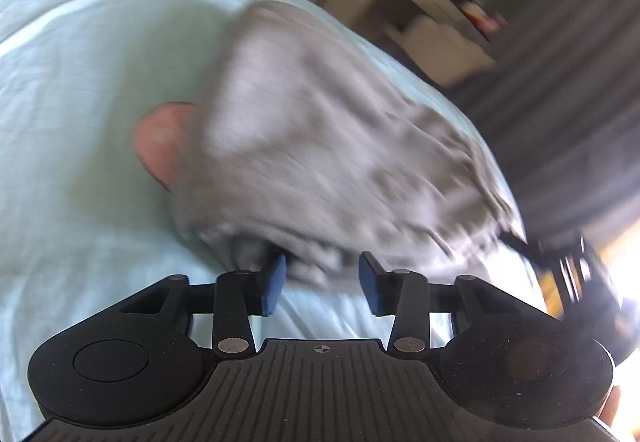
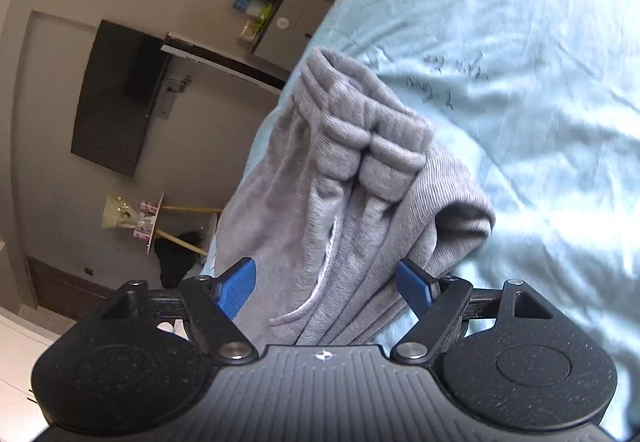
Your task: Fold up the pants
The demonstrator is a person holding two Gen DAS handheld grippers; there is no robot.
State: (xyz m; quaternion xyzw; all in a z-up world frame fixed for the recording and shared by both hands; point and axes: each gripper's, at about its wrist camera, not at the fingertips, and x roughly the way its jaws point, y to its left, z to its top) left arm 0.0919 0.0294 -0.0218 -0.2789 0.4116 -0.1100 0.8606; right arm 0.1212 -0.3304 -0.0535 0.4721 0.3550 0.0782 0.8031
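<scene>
the grey pants [image 2: 360, 178] lie bunched on the pale blue bed sheet [image 2: 540, 82], filling the middle of both views, with the ribbed waistband rumpled at centre in the right wrist view. the risk, as i judge it, is a grab that catches only one layer, so the stack slides apart or drags toward the bed edge at left. the right gripper [image 2: 332, 288] stands wide apart with cloth between its pads, not pressed. the left gripper [image 1: 322, 284] is partly open at the hem, holding nothing; that view is blurred.
</scene>
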